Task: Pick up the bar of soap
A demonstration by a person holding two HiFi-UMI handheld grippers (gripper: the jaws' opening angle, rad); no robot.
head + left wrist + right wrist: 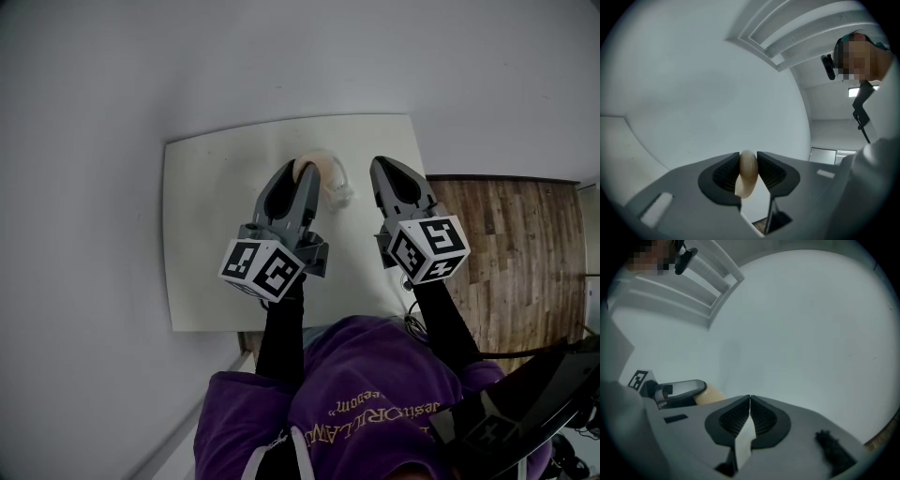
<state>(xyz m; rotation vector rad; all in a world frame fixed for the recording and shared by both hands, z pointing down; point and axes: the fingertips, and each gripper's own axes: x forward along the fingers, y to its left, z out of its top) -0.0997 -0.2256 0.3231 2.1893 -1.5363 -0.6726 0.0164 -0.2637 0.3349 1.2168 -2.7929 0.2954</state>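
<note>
A pale beige bar of soap (748, 171) stands on edge between the ribbed pads of my left gripper (749, 165), which is shut on it. In the head view the soap (317, 170) shows at the tip of the left gripper (298, 171), over the far part of the white table (206, 234). My right gripper (386, 167) hovers beside it to the right, apart from the soap. Its jaws (750, 401) are shut with nothing between them. The right gripper view also catches the left gripper (679, 391) and the soap (711, 397) at lower left.
A small white object (339, 195) lies on the table between the two grippers; I cannot tell what it is. Wooden floor (506, 244) shows past the table's right edge. Both gripper views point at a plain pale wall.
</note>
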